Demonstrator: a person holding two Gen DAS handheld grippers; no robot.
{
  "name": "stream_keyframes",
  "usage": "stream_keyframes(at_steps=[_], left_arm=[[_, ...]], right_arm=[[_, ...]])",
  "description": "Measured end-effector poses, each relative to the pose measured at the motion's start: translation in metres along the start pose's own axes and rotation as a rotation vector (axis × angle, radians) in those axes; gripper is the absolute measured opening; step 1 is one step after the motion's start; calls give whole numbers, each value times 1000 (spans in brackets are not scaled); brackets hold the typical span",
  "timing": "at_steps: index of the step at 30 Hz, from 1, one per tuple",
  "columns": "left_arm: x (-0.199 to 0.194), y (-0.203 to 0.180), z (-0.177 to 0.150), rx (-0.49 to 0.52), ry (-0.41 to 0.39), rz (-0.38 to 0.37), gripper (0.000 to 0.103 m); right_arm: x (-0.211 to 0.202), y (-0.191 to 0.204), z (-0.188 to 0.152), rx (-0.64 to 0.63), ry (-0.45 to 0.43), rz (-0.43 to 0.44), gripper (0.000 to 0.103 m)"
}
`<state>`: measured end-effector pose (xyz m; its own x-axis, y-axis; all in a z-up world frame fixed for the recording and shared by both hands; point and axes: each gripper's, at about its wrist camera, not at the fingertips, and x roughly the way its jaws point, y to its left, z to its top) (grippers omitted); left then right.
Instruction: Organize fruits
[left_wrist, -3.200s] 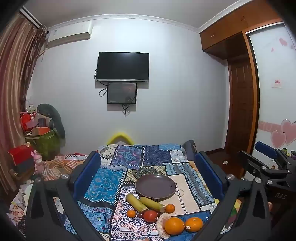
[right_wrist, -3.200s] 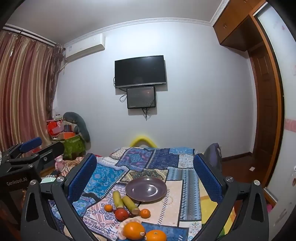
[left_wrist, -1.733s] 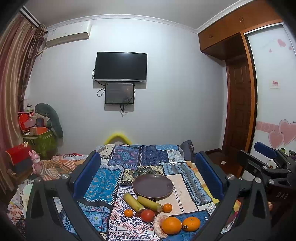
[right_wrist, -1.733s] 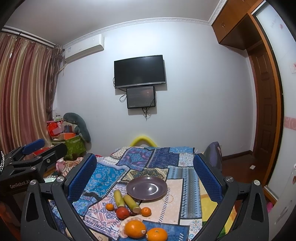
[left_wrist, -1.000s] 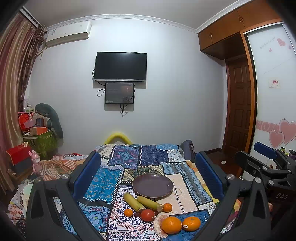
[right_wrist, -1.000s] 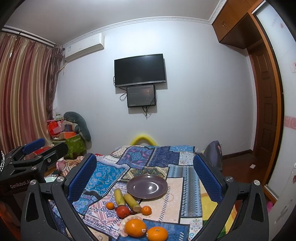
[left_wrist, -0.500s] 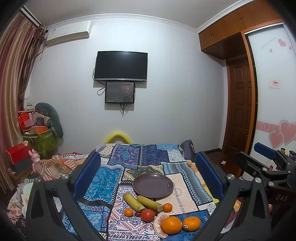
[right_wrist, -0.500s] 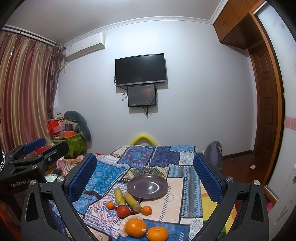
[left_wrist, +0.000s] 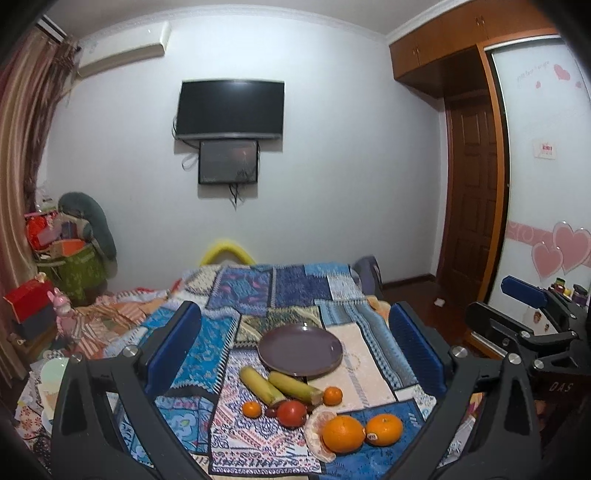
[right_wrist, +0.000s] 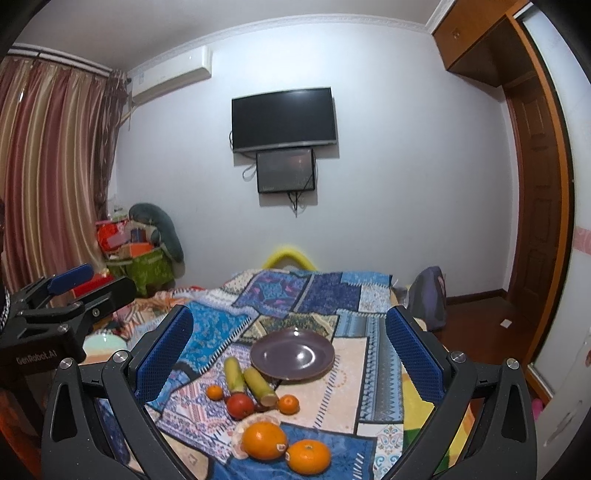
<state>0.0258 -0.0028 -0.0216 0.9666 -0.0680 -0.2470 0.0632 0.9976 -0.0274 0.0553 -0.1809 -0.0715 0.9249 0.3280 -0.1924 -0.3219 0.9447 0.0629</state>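
An empty purple plate (left_wrist: 300, 350) (right_wrist: 291, 355) sits on a patchwork cloth. In front of it lie two yellow-green bananas (left_wrist: 275, 384) (right_wrist: 247, 378), a red tomato (left_wrist: 291, 413) (right_wrist: 240, 405), two small tangerines (left_wrist: 252, 409) (left_wrist: 332, 395), two large oranges (left_wrist: 343, 433) (left_wrist: 384, 429) (right_wrist: 264, 439) (right_wrist: 308, 456) and a peeled orange piece (left_wrist: 314, 428). My left gripper (left_wrist: 295, 350) is open and empty, held above and short of the fruit. My right gripper (right_wrist: 290, 354) is open and empty too, also above the fruit.
The patchwork cloth (left_wrist: 288, 291) covers a bed-like surface that reaches back toward the wall. Boxes and a green bag (left_wrist: 70, 262) stand at the left. A wooden door (left_wrist: 472, 206) and wardrobe are at the right. A grey bag (right_wrist: 428, 295) sits by the far right corner.
Both views have shifted only slightly; the grippers stay open and hover in about the same place. The fruit and plate have not moved.
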Motion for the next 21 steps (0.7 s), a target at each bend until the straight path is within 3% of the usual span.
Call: stream_keyframes(at_steps=[6,15,21], left_arm=[[37,-1,-17,23,156,-50,79],[85,-18,-61,19,369,-116,71],[111,-35,-90,40,472,-152,71]], right_arm=[[17,-16,-21,-9,103,-23,96],[43,-35,-57,21,304,-4,63],[59,-43,-85,58,429,21,61]])
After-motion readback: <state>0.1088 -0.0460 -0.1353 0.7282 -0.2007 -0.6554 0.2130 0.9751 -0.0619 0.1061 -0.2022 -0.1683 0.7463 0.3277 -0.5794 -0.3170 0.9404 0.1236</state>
